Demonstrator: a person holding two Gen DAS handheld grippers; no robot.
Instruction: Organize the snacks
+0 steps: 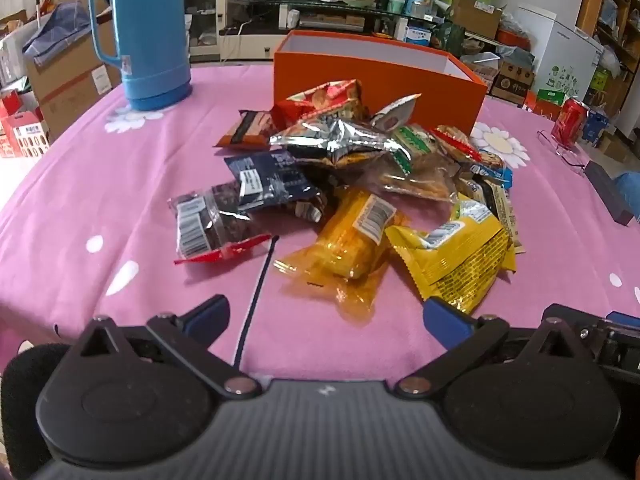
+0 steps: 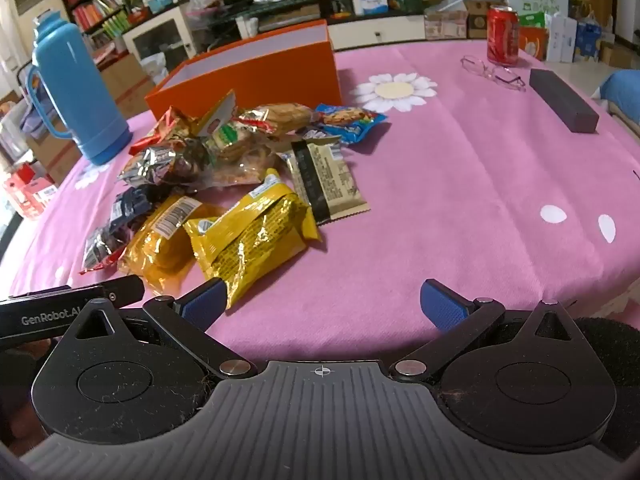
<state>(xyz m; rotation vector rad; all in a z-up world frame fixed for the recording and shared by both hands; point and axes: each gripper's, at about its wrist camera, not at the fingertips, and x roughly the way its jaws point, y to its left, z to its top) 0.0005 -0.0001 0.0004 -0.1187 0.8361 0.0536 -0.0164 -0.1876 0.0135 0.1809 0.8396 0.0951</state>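
1. The left gripper (image 1: 326, 318) hangs low over the desk (image 1: 120, 184), which has a pink cloth with white flowers. Its blue fingers (image 1: 208, 316) are wide apart and hold nothing.
2. The right gripper (image 2: 324, 306) is also low over the pink desk. Its blue fingers (image 2: 442, 306) are wide apart too, and hold nothing.
3. The pile of snacks (image 1: 360, 184) sits in the middle of the desk, just in front of both grippers.
4. A yellow snack bag (image 1: 460, 264) lies at the near edge of the pile. In the right wrist view, the left finger is just beside this bag; I cannot tell if they touch.
5. A see-through orange packet (image 1: 352, 248) lies right next to the yellow bag.
6. A dark packet with a red end (image 1: 212, 228) lies on the left side of the pile.
7. An open orange box (image 1: 376, 76) stands behind the pile, right up against it.
8. A blue jug (image 1: 148, 32) stands on the desk, to the left of the box.
9. A red can (image 2: 502, 36), a pair of glasses (image 2: 494, 72) and a dark long box (image 2: 564, 100) sit far off to the right.
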